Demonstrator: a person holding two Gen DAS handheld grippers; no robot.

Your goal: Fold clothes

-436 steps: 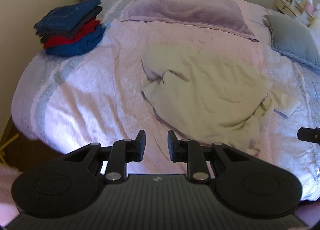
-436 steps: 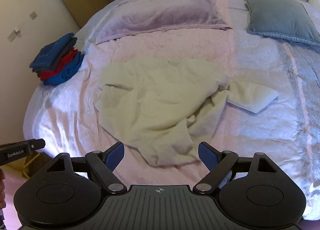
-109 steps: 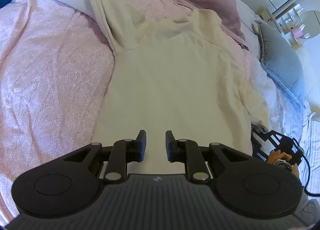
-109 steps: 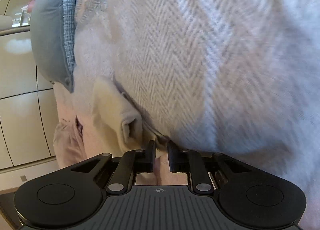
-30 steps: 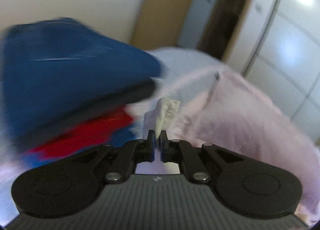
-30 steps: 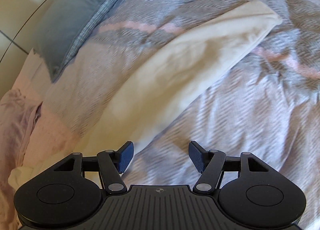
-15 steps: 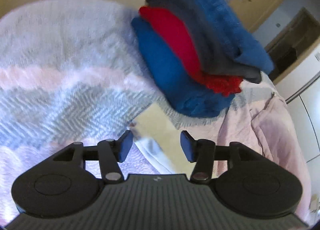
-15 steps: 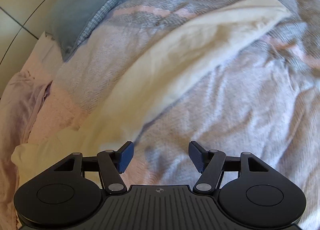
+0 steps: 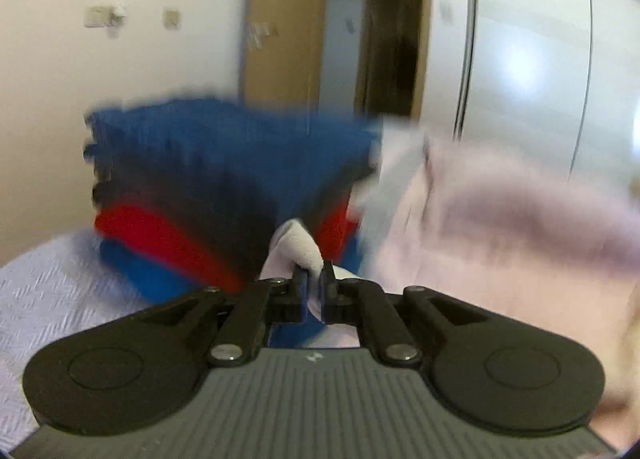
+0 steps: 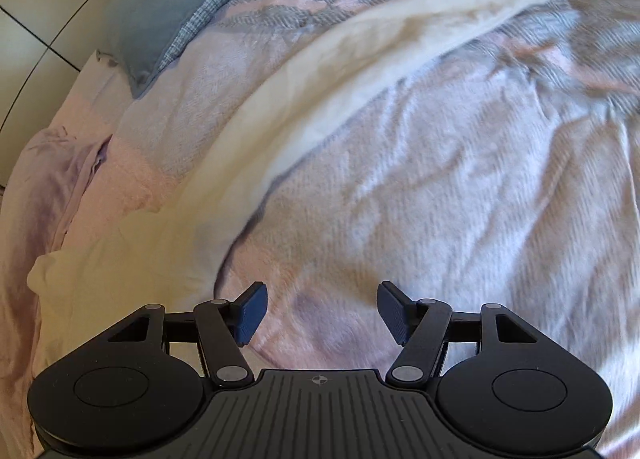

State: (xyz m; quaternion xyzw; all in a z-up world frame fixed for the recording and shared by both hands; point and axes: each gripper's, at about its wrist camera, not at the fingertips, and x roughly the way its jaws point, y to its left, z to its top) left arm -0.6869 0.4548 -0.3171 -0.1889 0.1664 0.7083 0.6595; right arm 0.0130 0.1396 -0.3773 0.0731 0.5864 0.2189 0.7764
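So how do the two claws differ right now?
The left claw is pinched shut on a pale fold of cloth, while the right claw is spread wide and holds nothing. The left faces the stack of folded clothes; the right looks down on the bedspread. Both are black.

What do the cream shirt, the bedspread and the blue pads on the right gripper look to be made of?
Cream shirt: soft matte cloth, probably thin cotton knit; it drapes limp with gentle creases. Bedspread: thicker woven cloth, matte, with a visible herringbone weave. Pads on the right gripper: look like ribbed rubber or plastic, dull blue.
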